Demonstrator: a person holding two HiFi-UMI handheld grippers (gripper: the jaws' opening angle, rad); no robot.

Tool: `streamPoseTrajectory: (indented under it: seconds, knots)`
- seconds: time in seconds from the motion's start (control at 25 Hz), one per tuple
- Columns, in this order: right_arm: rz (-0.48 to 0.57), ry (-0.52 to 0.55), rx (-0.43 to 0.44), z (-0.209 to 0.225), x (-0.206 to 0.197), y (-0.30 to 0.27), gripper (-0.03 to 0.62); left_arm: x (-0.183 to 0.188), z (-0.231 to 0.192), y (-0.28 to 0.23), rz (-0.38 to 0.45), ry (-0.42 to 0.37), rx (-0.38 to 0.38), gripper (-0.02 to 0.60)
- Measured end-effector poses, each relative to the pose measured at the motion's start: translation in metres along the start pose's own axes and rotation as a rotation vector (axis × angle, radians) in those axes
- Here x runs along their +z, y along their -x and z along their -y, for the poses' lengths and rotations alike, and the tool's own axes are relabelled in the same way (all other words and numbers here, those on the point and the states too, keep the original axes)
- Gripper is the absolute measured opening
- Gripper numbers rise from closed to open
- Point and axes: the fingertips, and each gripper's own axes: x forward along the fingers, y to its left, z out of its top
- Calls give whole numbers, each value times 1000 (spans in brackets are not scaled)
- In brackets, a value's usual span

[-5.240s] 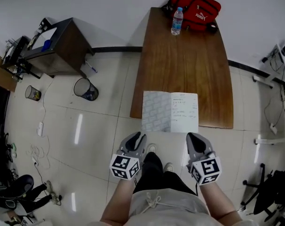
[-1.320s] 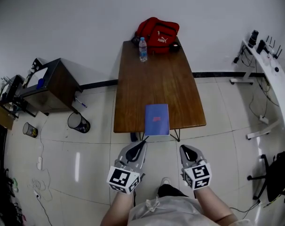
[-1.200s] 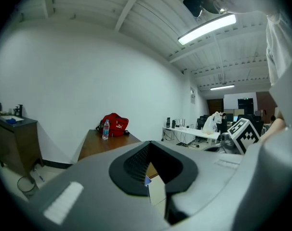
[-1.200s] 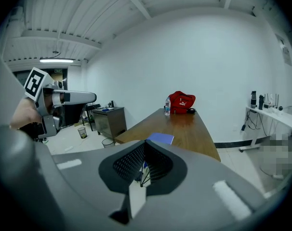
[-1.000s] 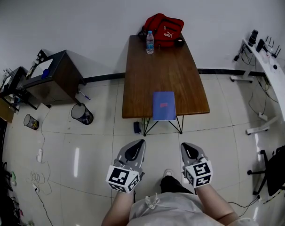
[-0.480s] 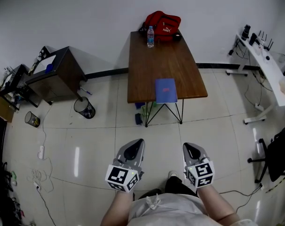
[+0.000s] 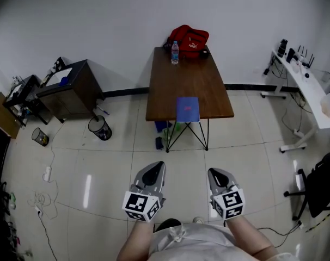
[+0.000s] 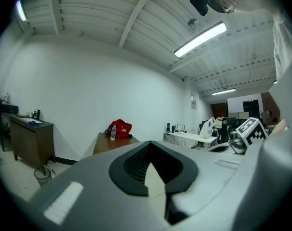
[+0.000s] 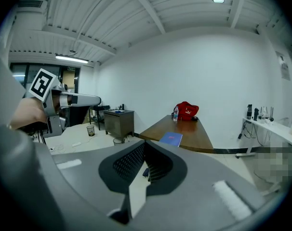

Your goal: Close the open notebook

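Observation:
The notebook lies closed, blue cover up, at the near edge of the brown table. In the right gripper view the notebook shows far ahead on the table. The left gripper view does not show it. My left gripper and right gripper hang over the tiled floor, well short of the table. Both are shut with nothing between the jaws, as the left gripper and right gripper show in their own views.
A red bag and a water bottle stand at the table's far end. A dark cabinet and a waste bin are to the left. A white desk and an office chair are to the right.
The notebook, open five seconds ago, now lies closed. Over the last second both grippers have drawn back from the table, which looks smaller and farther away.

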Motion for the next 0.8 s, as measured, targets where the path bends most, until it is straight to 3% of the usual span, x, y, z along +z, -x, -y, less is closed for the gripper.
streamPoseTrajectory:
  seconds: [0.36, 0.8]
  knots:
    - [18, -25, 15, 34, -11, 40, 6, -17, 56, -7, -10, 9, 39, 6]
    - [53, 21, 16, 41, -9, 58, 6, -27, 78, -10, -21, 12, 38, 6]
